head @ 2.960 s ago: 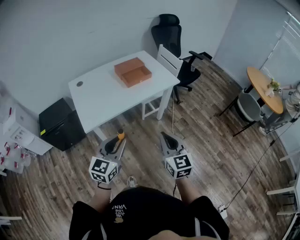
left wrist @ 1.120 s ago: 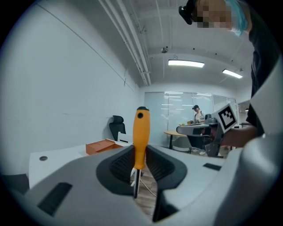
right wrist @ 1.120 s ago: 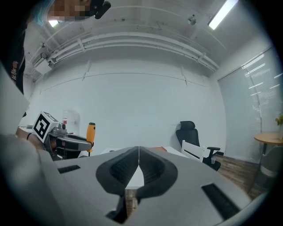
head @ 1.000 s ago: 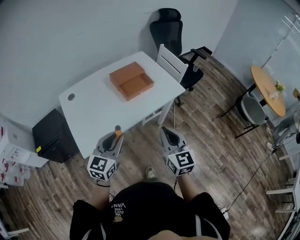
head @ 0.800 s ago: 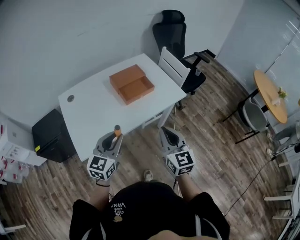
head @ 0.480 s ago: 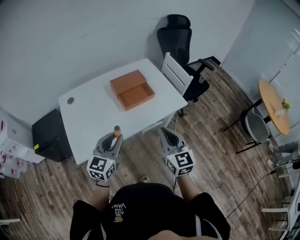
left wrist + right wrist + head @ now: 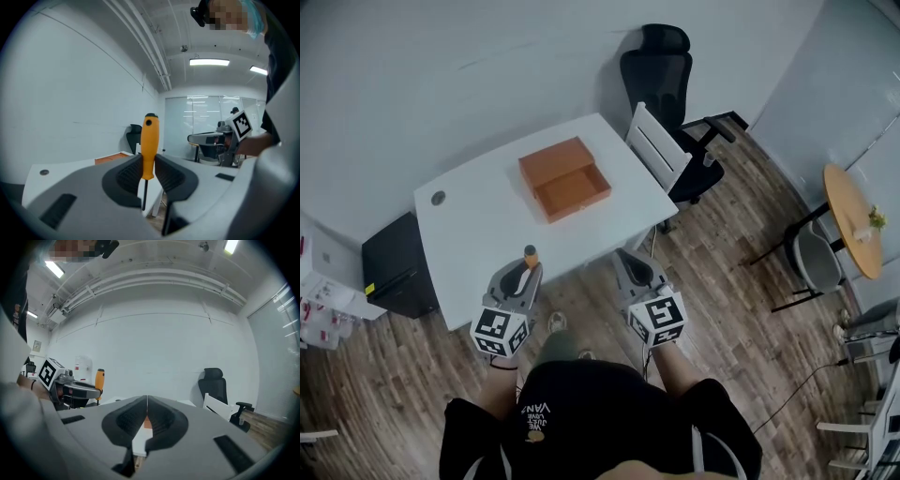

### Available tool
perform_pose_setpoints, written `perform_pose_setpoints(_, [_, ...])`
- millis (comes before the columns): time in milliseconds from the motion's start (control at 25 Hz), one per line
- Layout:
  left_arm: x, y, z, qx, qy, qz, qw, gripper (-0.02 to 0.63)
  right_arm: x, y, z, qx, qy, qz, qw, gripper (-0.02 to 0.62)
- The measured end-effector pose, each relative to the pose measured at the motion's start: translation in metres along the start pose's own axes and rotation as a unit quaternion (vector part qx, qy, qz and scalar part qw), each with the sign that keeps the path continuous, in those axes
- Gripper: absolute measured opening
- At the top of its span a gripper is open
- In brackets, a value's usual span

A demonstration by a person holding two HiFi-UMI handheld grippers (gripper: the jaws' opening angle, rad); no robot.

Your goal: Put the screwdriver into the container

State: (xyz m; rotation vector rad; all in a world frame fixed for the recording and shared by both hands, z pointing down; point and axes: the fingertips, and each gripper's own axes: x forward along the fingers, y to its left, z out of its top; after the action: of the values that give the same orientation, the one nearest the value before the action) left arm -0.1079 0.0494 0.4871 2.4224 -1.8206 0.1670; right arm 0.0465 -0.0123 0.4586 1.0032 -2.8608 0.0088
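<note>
Left gripper (image 7: 147, 172) is clenching the screwdriver (image 7: 149, 140). The jaws are pinching the lower end of the orange handle, which is standing upright above them, while the thin shaft is hanging down between them. Right gripper (image 7: 146, 414) is pressed closed with nothing in it.

Both grippers are being held low and close in, side by side, with jaws pointing forward at the tabletop (image 7: 487, 220). They are hovering over the wood floor (image 7: 741, 309), just short of the tabletop's near edge. The left one is sitting level, wrist straight.

The container (image 7: 565, 178), an open orange box, is lying on the far half of the tabletop, well apart from the screwdriver.

Step in hand, by my reading, is carrying the tool across to the box. To do it well:
- The left arm is going to need a long forward reach over the tabletop.
- The grip is low on the handle, so the tool may swing; moving steadily should help.
- Tip the screwdriver toward flat over the open half, lower it inside the walls, and only then release.
- The right gripper is best staying out of the way.
</note>
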Motion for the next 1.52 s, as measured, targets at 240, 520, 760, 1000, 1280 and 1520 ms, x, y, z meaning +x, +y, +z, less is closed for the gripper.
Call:
perform_pose_setpoints(240, [0.032,0.024,0.006,0.001,0.003,-0.012,0.9999,0.084,0.028,-0.016,0.001,0.004,0.002,-0.012,1.000,0.012])
perform_pose_setpoints(520, [0.076,0.057,0.023,0.010,0.004,-0.035,0.9993,0.084,0.069,-0.040,0.011,0.010,-0.001,-0.033,0.999,0.012])
perform_pose_setpoints(760, [0.109,0.086,0.032,0.016,0.004,-0.048,0.9987,0.084,0.101,-0.055,0.016,0.013,-0.003,-0.047,0.999,0.012])
perform_pose_setpoints(1000, [0.134,0.109,0.042,0.025,-0.001,-0.064,0.9977,0.084,0.123,-0.066,0.019,0.014,-0.002,-0.067,0.998,0.012])
perform_pose_setpoints(1280, [0.159,0.122,0.047,0.026,-0.001,-0.087,0.9959,0.084,0.138,-0.076,0.017,0.019,0.004,-0.088,0.996,0.012])
perform_pose_setpoints(1520, [0.175,0.130,0.046,0.023,0.001,-0.110,0.9936,0.084,0.151,-0.081,0.015,0.022,0.011,-0.106,0.994,0.012])
